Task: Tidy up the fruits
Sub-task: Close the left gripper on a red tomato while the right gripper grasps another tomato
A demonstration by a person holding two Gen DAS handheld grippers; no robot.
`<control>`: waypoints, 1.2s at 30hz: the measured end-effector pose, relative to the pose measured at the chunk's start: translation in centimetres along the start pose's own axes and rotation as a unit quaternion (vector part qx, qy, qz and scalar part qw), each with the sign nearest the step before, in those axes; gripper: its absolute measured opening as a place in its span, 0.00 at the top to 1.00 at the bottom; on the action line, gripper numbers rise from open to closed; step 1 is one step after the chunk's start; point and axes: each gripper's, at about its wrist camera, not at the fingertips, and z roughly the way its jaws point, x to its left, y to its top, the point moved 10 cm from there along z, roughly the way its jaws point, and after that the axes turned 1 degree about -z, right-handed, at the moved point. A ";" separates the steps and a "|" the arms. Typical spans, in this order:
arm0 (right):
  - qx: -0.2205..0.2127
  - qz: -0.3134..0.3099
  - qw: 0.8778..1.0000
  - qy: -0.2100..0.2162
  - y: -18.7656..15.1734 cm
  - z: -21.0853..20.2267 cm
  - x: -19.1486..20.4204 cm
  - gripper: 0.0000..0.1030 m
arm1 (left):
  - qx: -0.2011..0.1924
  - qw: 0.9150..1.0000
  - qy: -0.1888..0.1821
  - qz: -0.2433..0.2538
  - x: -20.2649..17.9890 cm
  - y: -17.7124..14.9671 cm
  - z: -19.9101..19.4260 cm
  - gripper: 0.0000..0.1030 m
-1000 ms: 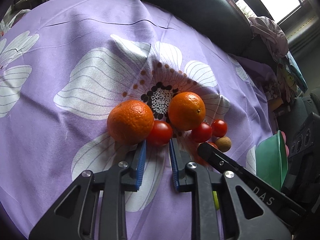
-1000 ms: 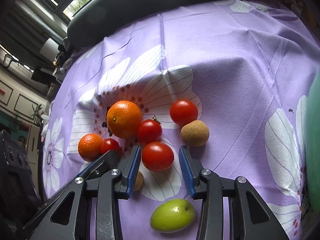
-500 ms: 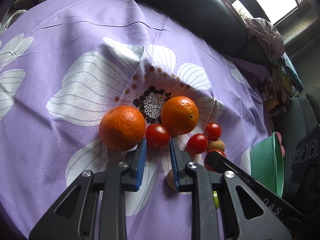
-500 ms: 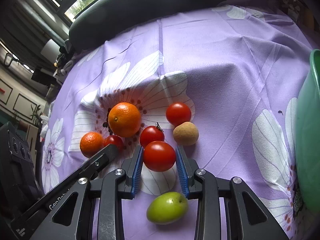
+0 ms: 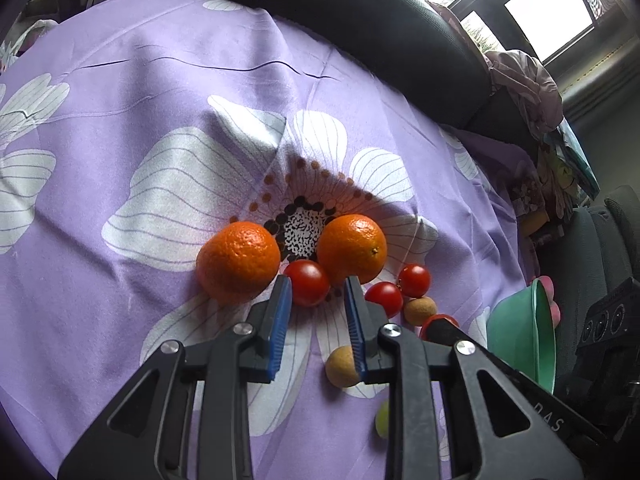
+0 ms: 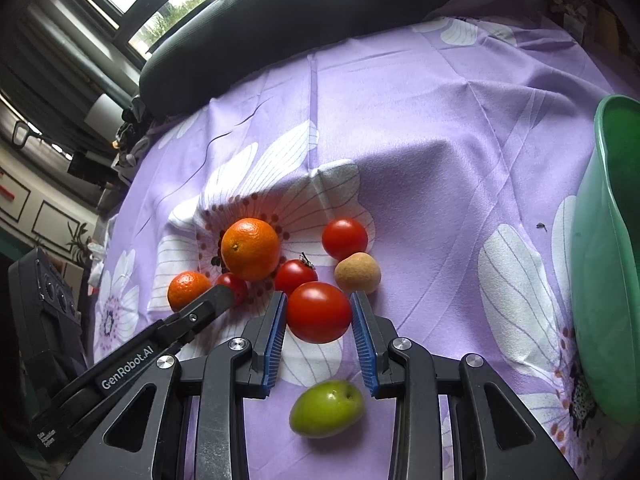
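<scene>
Fruits lie on a purple flowered cloth [image 5: 168,92]. My right gripper [image 6: 319,306] is shut on a large red tomato [image 6: 319,312] and holds it off the cloth. My left gripper [image 5: 316,292] is open, its tips on either side of a small red tomato [image 5: 306,282] that lies between two oranges [image 5: 238,262] [image 5: 352,249]. In the right wrist view I also see two more tomatoes [image 6: 344,238] [image 6: 295,276], a brown round fruit [image 6: 357,273], a green fruit [image 6: 327,408] and the big orange [image 6: 251,249].
A green bowl [image 6: 604,272] stands at the right edge; it also shows in the left wrist view [image 5: 520,340]. A second brown fruit [image 5: 339,366] lies by my left gripper's right finger. A dark cushion [image 6: 280,20] borders the far side.
My right gripper closed on the large tomato and lifted it back toward the green bowl. My left gripper pulled back slightly from the small tomato and stayed open.
</scene>
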 end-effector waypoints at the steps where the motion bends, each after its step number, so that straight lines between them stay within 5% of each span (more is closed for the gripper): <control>1: -0.002 0.001 1.000 0.002 0.1 -0.2 0.0 0.66 | 0.000 1.000 0.004 0.003 -0.1 0.1 -0.1 0.67; 10: -0.015 0.011 1.000 0.012 0.7 -1.2 -0.4 0.66 | 0.021 0.999 0.035 0.018 -0.5 0.4 1.7 0.63; 17: -0.014 0.010 1.000 0.015 0.6 -1.3 -0.4 0.66 | 0.013 0.999 0.026 0.026 -0.8 0.3 1.9 0.62; 36: -0.021 0.014 1.000 0.015 0.5 -1.9 -0.7 0.66 | 0.026 0.998 0.041 0.036 -0.6 -0.5 3.0 0.74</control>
